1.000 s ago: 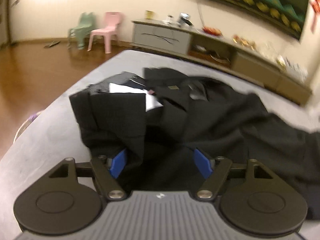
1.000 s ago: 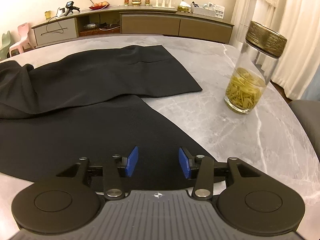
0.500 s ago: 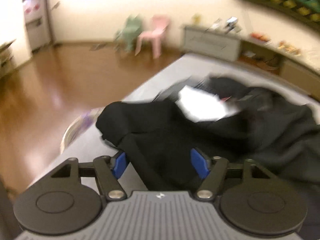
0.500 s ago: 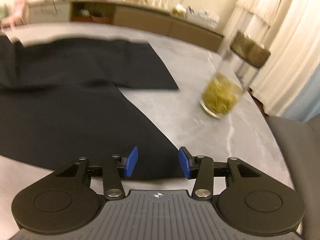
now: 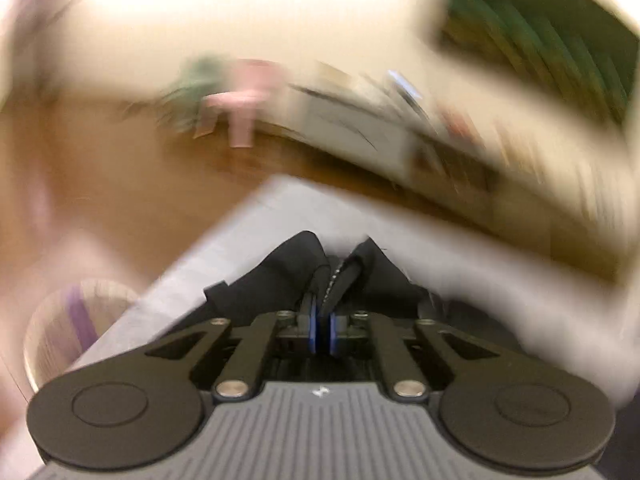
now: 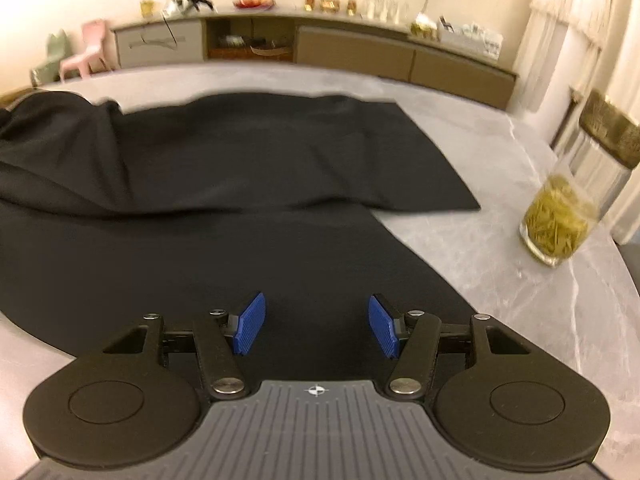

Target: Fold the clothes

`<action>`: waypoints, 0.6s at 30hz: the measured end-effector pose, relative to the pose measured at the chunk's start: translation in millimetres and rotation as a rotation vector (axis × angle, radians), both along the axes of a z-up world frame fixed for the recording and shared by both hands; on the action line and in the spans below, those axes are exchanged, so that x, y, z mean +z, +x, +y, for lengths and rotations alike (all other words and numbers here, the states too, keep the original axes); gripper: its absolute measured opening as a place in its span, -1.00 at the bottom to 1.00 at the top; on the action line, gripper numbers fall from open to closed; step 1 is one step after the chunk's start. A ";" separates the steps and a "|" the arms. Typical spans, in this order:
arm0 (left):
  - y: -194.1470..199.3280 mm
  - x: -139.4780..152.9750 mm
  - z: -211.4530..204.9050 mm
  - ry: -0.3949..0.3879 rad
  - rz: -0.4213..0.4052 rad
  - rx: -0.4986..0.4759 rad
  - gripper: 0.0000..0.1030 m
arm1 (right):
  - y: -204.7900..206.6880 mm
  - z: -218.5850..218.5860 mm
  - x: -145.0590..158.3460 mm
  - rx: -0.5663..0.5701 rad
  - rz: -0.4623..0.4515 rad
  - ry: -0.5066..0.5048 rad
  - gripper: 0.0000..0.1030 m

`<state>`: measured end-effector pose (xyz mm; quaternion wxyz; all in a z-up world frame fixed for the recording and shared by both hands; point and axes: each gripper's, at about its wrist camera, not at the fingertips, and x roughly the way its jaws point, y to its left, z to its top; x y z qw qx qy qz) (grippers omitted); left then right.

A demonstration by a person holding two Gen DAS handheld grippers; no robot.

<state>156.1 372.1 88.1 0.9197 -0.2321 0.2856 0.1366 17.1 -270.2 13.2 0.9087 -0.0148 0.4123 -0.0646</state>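
A pair of black trousers (image 6: 248, 184) lies spread on the grey marble table (image 6: 520, 280), both legs reaching toward the right. My right gripper (image 6: 316, 322) is open and hovers low over the near leg, empty. In the blurred left wrist view, my left gripper (image 5: 322, 322) is shut on a bunched fold of the black trousers (image 5: 288, 276), near the zipper, by the table's left edge.
A glass jar of green tea (image 6: 568, 208) with a dark lid stands at the table's right side. A woven basket (image 5: 68, 336) stands on the floor left of the table. A long sideboard (image 6: 320, 48) and small plastic chairs (image 6: 84, 56) stand along the far wall.
My left gripper has closed on the trousers' waist end and is moving fast, blurring the view. My right gripper has shifted left over the near leg and stays open.
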 end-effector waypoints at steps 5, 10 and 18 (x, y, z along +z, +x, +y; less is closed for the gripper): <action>-18.3 0.5 18.2 0.021 0.073 -0.003 0.57 | 5.6 -4.2 -1.7 -0.017 0.015 0.029 0.44; -54.8 4.9 -17.1 0.195 0.092 -0.125 0.66 | 7.7 6.0 1.6 0.009 0.009 -0.010 0.45; -38.3 -32.8 -51.0 0.318 0.231 -0.268 0.59 | 27.0 63.3 -0.3 0.272 0.011 0.081 0.45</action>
